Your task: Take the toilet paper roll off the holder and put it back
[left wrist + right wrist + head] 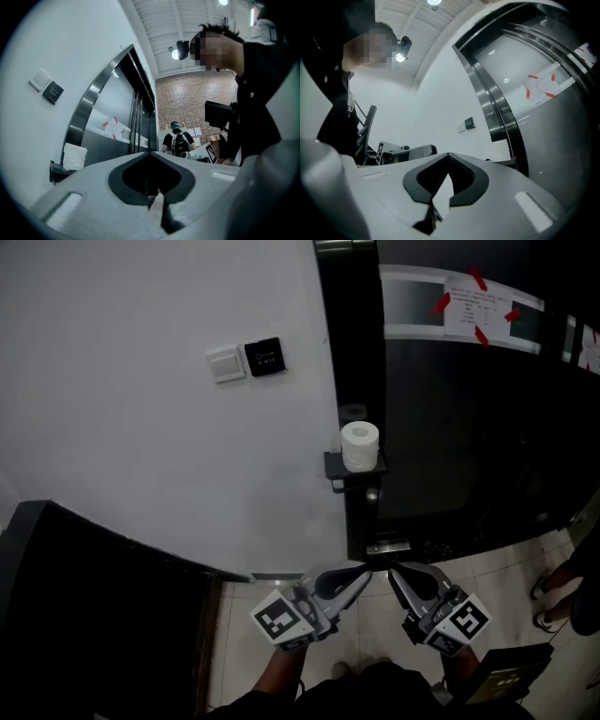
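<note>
We held both tools low and near us. The left gripper (364,568) had its two jaws pressed together, with nothing between them. The right gripper (394,570) was the same: jaws pressed together and holding nothing. Their tips pointed toward each other, close but not touching.

The toilet paper roll (359,445) stood upright on the dark holder (332,468), far from both tools. The holder stuck out at the right edge of the white wall (141,465), just beside a dark shiny door (459,427). Up on the wall, left of the roll, a white switch (225,364) and a black panel (263,357) sat side by side. A sheet of paper (476,307) was stuck on the door with red tape. Someone's feet (548,592) stood on the pale floor (506,568) at the right.
</note>
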